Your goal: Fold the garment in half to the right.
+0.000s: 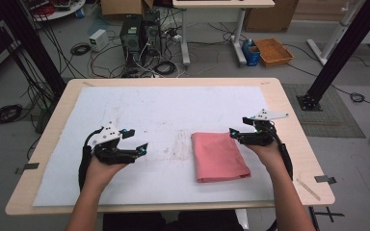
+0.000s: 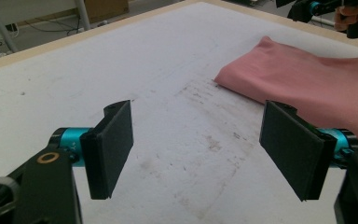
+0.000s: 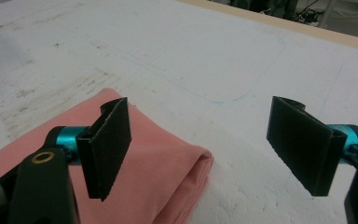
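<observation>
A folded pink cloth [image 1: 219, 156] lies flat on the white mat, right of the table's middle. My left gripper [image 1: 136, 139] hovers to the cloth's left with its jaws wide apart and nothing between them; in the left gripper view the cloth [image 2: 307, 79] sits ahead to the right, beyond the gripper [image 2: 200, 154]. My right gripper [image 1: 237, 134] is held at the cloth's far right corner, open and empty. In the right gripper view the cloth's folded corner [image 3: 168, 158] lies below and left of the gripper [image 3: 205, 149], under its left jaw.
The white mat [image 1: 164, 106] covers most of the wooden table [image 1: 48, 144] and carries grey smudges near the middle. Black frame posts stand at both back corners. Cables, computer cases and an orange crate [image 1: 273, 51] sit on the floor beyond the table.
</observation>
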